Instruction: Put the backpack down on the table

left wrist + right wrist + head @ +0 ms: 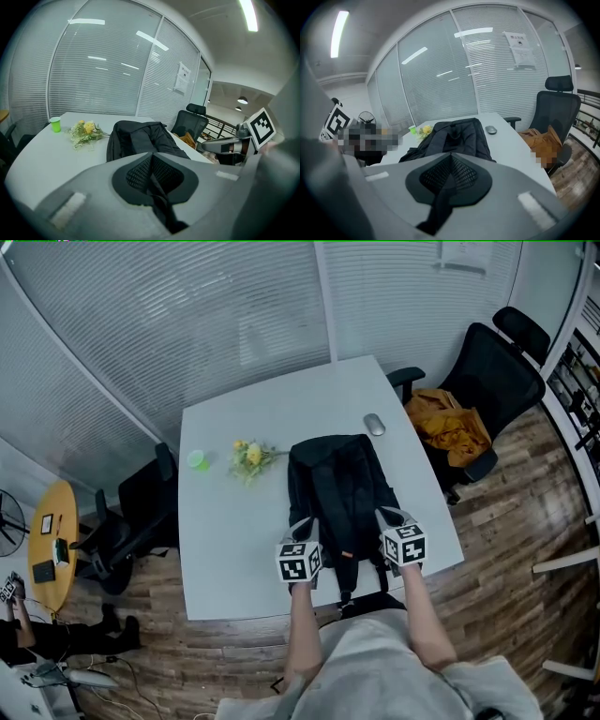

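"Looking down, where is the backpack (339, 486)?"

"It lies flat on the white counter (225, 559). Its near end is close to the front edge."

"What are the tongs doing?"

"The left tongs (304, 524) are shut tight on the left strap (159, 199). The right tongs (390, 515) are shut tight on the right strap (437, 199). They sit at the backpack's two near corners."

"Is there room around it?"

"Lots on the left, where the counter is bare. The yellow flowers (249, 457) are near the backpack but not touching. A green cup (198, 460) stands just beside them. A grey mouse (374, 425) lies by the far right corner. The right side has only a thin strip."

"And the room?"

"A glass wall (187, 324) with blinds, a wood floor (511, 521), and a black chair (497, 371) holding an orange cloth (452, 427)."
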